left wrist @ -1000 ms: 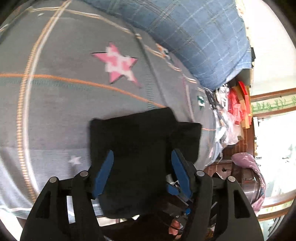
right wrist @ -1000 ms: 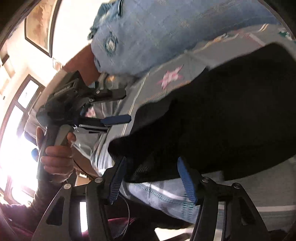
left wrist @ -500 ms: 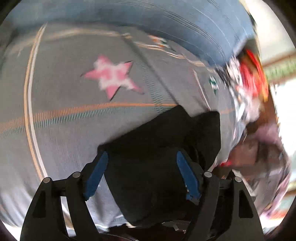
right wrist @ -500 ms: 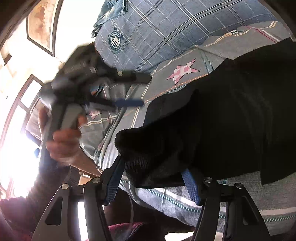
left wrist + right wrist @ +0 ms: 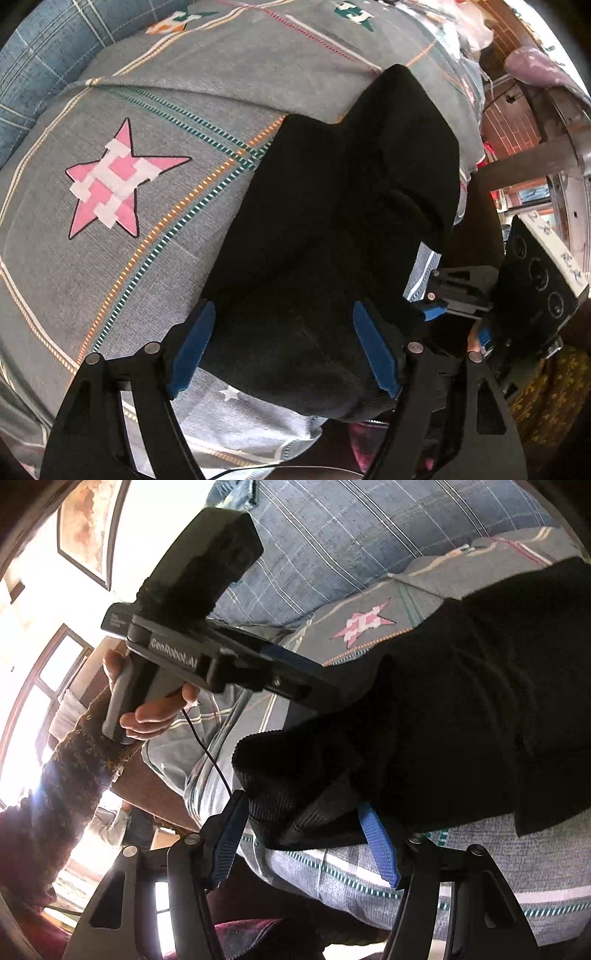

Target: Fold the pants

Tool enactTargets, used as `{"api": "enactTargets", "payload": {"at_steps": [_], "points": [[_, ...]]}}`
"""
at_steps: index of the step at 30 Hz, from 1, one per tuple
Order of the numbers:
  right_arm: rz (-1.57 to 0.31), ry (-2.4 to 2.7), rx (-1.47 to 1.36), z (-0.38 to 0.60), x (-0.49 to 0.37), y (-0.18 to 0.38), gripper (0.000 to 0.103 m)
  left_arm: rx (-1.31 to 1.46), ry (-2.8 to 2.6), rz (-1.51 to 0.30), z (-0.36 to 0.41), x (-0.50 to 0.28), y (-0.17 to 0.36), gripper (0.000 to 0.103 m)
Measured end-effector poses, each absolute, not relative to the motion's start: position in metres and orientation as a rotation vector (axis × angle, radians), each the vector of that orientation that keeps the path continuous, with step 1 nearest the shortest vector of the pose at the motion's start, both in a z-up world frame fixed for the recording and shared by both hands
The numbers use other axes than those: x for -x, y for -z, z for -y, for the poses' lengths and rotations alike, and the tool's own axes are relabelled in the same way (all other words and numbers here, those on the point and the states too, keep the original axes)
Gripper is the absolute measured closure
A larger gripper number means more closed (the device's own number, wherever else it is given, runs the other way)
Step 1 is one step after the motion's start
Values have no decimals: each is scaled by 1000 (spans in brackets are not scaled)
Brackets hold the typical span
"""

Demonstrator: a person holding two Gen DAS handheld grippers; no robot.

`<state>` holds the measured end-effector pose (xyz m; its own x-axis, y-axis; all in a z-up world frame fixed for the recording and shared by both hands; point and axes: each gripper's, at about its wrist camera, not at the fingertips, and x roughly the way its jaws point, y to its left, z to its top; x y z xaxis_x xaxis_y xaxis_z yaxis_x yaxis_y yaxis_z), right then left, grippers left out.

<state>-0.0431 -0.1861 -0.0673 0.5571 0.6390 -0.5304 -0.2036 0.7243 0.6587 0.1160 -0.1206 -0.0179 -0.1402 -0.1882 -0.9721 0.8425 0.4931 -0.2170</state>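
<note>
Pants (image 5: 332, 236), black and already doubled into a thick bundle, lie on a grey bedspread (image 5: 155, 258) printed with a pink star (image 5: 110, 181) and crossed by orange and teal stitched lines; the bundle's ribbed waistband end hangs at the bed's near edge. The left gripper (image 5: 284, 350) points steeply down over that near end, its blue-padded fingers (image 5: 190, 349) standing wide on either side of the cloth; its jaws have just been opening, the fabric lies between them, and neither pad seems to press on it. The right gripper (image 5: 306, 840) comes in low from the bed's edge, with the ribbed band sitting between its fingers (image 5: 380, 843); the left pad stands just beside the fabric and the right pad is partly covered by it, so whether it grips I cannot tell. In the right wrist view a hand (image 5: 147, 705) in a dark knitted sleeve holds the left gripper's handle above the bedspread. A blue checked pillow (image 5: 369, 539) lies beyond the star
</note>
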Motion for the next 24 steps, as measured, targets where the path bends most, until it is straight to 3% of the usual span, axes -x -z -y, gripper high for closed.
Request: {"api": "enactTargets", "payload": {"at_steps": [1, 3, 4, 6, 8, 9, 17, 24], "points": [[-834, -528, -567, 185, 43, 67, 39, -606, 1001, -1421, 118, -113, 17, 27], [-828, -521, -549, 181, 42, 69, 39, -608, 983, -1374, 120, -109, 15, 48], [-829, -520, -543, 178, 40, 70, 40, -612, 966, -1354, 118, -106, 16, 54], [-825, -502, -519, 175, 37, 71, 53, -592, 940, -1325, 113, -101, 18, 70], [-819, -511, -529, 176, 32, 70, 85, -542, 923, -1287, 107, -96, 16, 76], [-816, -528, -547, 179, 31, 67, 88, -515, 923, -1278, 104, -94, 15, 81], [-654, -628, -622, 211, 54, 14, 90, -163, 982, -1143, 86, -75, -46, 83], [-524, -502, -737, 298, 75, 4, 90, -73, 1018, -1109, 162, -85, -72, 83]]}}
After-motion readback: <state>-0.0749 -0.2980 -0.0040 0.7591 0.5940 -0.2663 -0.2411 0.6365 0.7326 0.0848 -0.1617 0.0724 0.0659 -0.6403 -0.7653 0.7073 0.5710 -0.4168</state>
